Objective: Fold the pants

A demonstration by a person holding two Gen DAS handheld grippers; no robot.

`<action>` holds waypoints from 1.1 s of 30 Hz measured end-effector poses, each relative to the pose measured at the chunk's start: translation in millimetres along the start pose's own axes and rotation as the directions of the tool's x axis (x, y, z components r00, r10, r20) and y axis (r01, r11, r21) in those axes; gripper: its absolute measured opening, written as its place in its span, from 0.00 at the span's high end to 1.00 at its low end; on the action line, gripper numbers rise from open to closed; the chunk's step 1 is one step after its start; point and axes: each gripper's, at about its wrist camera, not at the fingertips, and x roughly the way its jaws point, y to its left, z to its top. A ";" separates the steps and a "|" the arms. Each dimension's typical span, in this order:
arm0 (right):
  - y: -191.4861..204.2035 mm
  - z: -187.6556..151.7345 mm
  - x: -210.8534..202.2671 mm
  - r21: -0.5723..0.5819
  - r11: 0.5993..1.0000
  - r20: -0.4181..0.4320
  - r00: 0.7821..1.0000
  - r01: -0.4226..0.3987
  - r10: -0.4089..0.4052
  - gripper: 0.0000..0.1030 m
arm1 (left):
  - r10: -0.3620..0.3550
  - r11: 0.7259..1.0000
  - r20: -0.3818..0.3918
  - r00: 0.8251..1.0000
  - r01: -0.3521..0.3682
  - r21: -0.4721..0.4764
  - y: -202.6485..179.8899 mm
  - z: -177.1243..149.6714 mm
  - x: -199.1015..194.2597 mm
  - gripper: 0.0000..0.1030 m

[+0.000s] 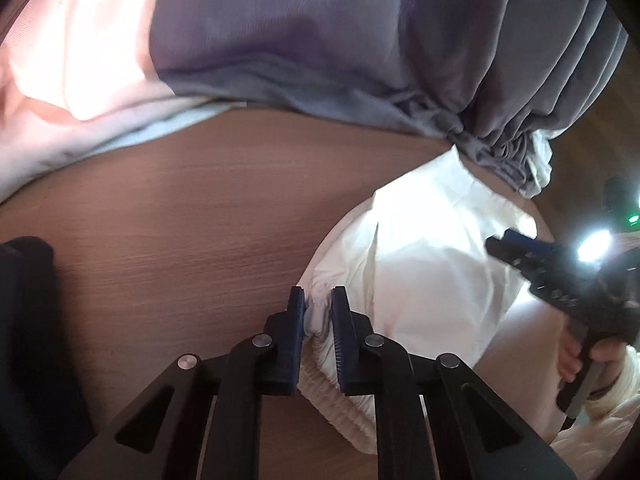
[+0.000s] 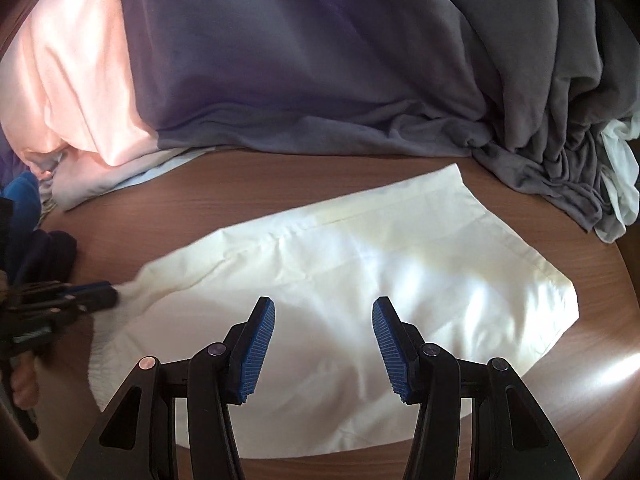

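Observation:
White pants (image 2: 360, 276) lie spread flat on the brown wooden table (image 2: 240, 200), with the elastic waistband at the left. In the left wrist view my left gripper (image 1: 318, 300) is shut on the gathered waistband of the white pants (image 1: 420, 264). It also shows at the left edge of the right wrist view (image 2: 100, 296), pinching the pants' left corner. My right gripper (image 2: 323, 320) is open and empty, hovering just above the middle of the pants. It also shows at the right of the left wrist view (image 1: 508, 244).
A heap of other clothes lies along the far side of the table: grey-purple fabric (image 2: 320, 80), a pink garment (image 2: 80, 80), and grey gathered cloth with a white piece (image 2: 616, 168). Dark blue fabric (image 2: 24, 216) lies at the left. The table edge curves at the right.

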 end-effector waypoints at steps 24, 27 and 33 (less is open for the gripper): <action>-37.2 -49.3 17.2 -0.059 0.994 -0.091 0.991 0.095 -0.100 0.50 | 0.306 0.949 -0.042 0.951 -0.302 0.087 -14.5 -21.8 16.4 0.67; -41.2 -50.0 4.9 -0.039 0.995 -0.071 0.993 0.097 -0.099 0.50 | 0.391 0.911 0.033 0.920 -0.392 0.126 -31.0 -20.5 0.8 0.64; -74.6 -49.6 -42.4 0.083 0.991 0.080 0.991 0.105 -0.111 0.40 | 0.390 0.897 0.170 0.905 -0.415 0.153 -81.8 -25.7 -25.1 0.54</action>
